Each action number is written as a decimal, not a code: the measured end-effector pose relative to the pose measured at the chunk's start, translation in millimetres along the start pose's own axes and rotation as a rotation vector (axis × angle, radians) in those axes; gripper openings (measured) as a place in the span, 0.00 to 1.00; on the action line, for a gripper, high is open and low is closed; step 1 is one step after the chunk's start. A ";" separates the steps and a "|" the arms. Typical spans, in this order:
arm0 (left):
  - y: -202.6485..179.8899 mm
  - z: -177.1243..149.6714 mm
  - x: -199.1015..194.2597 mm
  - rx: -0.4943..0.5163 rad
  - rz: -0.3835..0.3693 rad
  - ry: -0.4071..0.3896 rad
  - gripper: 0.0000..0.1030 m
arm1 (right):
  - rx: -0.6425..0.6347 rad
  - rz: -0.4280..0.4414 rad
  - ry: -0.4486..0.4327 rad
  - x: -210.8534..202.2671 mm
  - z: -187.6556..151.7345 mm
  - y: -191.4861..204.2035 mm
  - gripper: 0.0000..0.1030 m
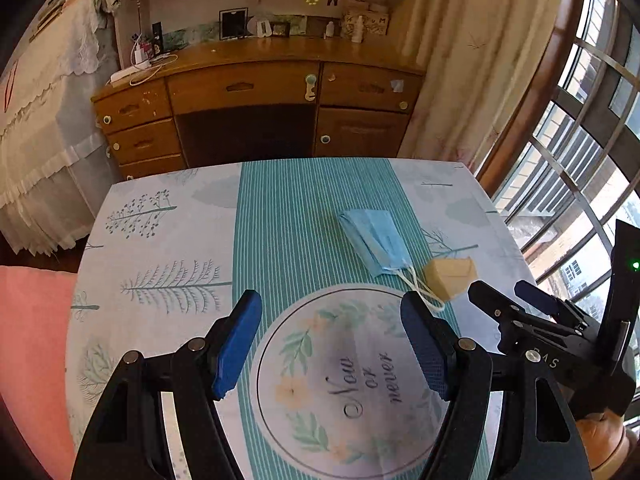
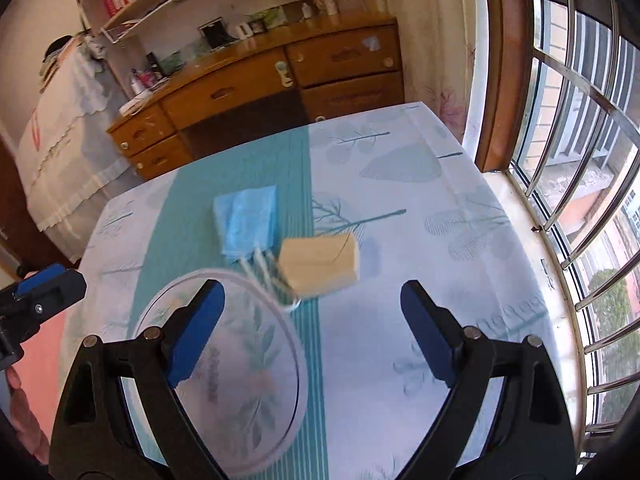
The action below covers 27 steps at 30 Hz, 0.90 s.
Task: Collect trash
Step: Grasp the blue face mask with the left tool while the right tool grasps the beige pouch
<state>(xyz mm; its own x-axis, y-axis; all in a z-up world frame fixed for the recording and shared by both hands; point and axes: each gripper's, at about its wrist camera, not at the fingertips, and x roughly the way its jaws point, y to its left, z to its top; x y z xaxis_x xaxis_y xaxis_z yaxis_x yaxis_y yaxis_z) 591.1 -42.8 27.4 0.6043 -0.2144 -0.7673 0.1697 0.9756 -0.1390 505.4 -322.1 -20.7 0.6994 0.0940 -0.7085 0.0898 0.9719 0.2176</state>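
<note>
A folded, pleated blue face mask [image 1: 374,246] lies mid-tablecloth [image 1: 168,240], its white loops touching a tan paper wad [image 1: 450,276]. Both the left gripper [image 1: 330,344] and the right gripper [image 2: 312,332] are released, holding nothing.

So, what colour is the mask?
Light blue mask with white loops; clearest in the left wrist view.

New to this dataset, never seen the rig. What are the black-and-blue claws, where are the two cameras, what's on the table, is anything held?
No robot here: a person carries a hand-held gripper in each hand, each with a fisheye camera looking forward along its two blue-padded fingers. The left wrist view shows the left hand-held gripper, with the right one at its right edge. The right wrist view shows the right hand-held gripper. Both are open and hold nothing. On the tablecloth lie a folded blue face mask with white ear loops and, beside it, a small tan box. The right wrist view is somewhat blurred.
</note>
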 end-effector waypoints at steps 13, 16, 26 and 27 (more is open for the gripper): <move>12.5 10.5 83.2 -0.046 0.002 0.030 0.71 | -0.043 -0.143 0.028 80.3 1.9 8.4 0.77; 9.4 12.4 87.1 -0.052 -0.012 0.031 0.71 | -0.035 -0.144 0.018 79.7 0.7 1.8 0.60; -26.4 30.5 120.0 -0.090 -0.032 0.079 0.83 | 0.022 -0.147 -0.009 78.1 20.7 -45.3 0.59; -30.7 32.2 126.2 -0.093 -0.031 0.088 0.83 | 0.028 -0.151 -0.011 78.3 22.0 -50.0 0.59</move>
<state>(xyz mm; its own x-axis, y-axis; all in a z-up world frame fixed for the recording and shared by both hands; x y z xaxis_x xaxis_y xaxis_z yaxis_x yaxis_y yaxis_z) 687.2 -101.3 -45.0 0.5284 -0.2441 -0.8131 0.1121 0.9695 -0.2181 571.3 -368.0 -72.3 0.6841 -0.0552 -0.7273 0.2143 0.9684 0.1280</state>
